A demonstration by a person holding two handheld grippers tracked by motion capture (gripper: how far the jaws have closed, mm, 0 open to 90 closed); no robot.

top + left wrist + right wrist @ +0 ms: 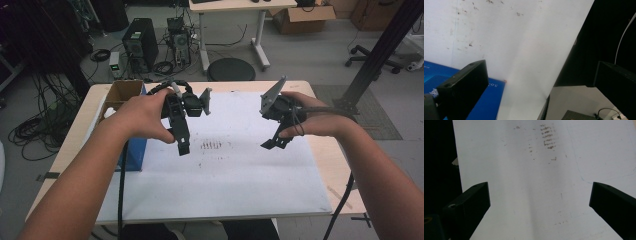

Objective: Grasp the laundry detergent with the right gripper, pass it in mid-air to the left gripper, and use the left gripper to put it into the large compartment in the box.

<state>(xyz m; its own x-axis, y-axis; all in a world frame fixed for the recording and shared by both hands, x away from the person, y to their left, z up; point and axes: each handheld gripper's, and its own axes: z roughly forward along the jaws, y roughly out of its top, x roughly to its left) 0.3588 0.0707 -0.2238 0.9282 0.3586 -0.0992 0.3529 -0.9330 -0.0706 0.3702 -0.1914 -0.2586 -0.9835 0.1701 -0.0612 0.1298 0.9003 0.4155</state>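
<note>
Both tongs hang above a white sheet (225, 175) that covers most of the counter (340, 170), and neither grips anything. The left tongs (183, 145) sit at about 10 o'clock from the sheet's middle, jaws pointing down toward the sheet; in the left gripper view their two black jaws stand wide apart, with bare white sheet and the sheet's edge between them. The right tongs (274, 143) hover at about 2 o'clock, tilted down and inward, and in the right gripper view their jaws are likewise spread wide over bare sheet. A patch of brown smudges (211, 145) marks the sheet between the two tongs, closer to the left pair; in the right gripper view it lies ahead of the jaws at 12 o'clock. No task thing is named. A blue box (134, 150) sits at the sheet's left edge at 9 o'clock, just beside the left hand (145, 117), with an open cardboard box (120, 92) behind it.
</note>
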